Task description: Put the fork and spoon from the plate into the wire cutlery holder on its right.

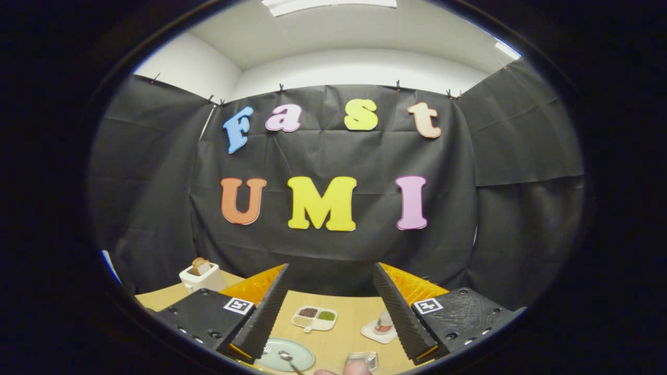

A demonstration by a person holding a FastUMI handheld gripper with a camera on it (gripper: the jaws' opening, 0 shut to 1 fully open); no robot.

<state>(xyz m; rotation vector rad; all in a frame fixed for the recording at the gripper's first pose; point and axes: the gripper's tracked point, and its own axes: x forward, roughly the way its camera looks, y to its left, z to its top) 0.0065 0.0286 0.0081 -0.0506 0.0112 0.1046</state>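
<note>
A: What's the setting?
B: A wooden table [333, 344] low in the frame, black cloth wall behind it.
A: And the gripper [329, 284]?
B: Fingers spread wide, pinching nothing, raised above the table.
A: The cutlery?
B: At bottom centre a pale plate [302, 359] holds the spoon [285, 357]; the fork [268, 348] peeks out beside the left finger. A clear container [362, 358] sits right of the plate.
A: Anything else?
B: A sectioned dish [314, 317], and a toaster [200, 277] at lower left.

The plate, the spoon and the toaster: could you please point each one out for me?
plate [299, 359]: gripper view, bare surface right of the spoon, between the open fingers.
spoon [285, 355]: gripper view, its bowl, resting on the plate.
toaster [200, 281]: gripper view, its front wall, beyond the fingers.
</note>
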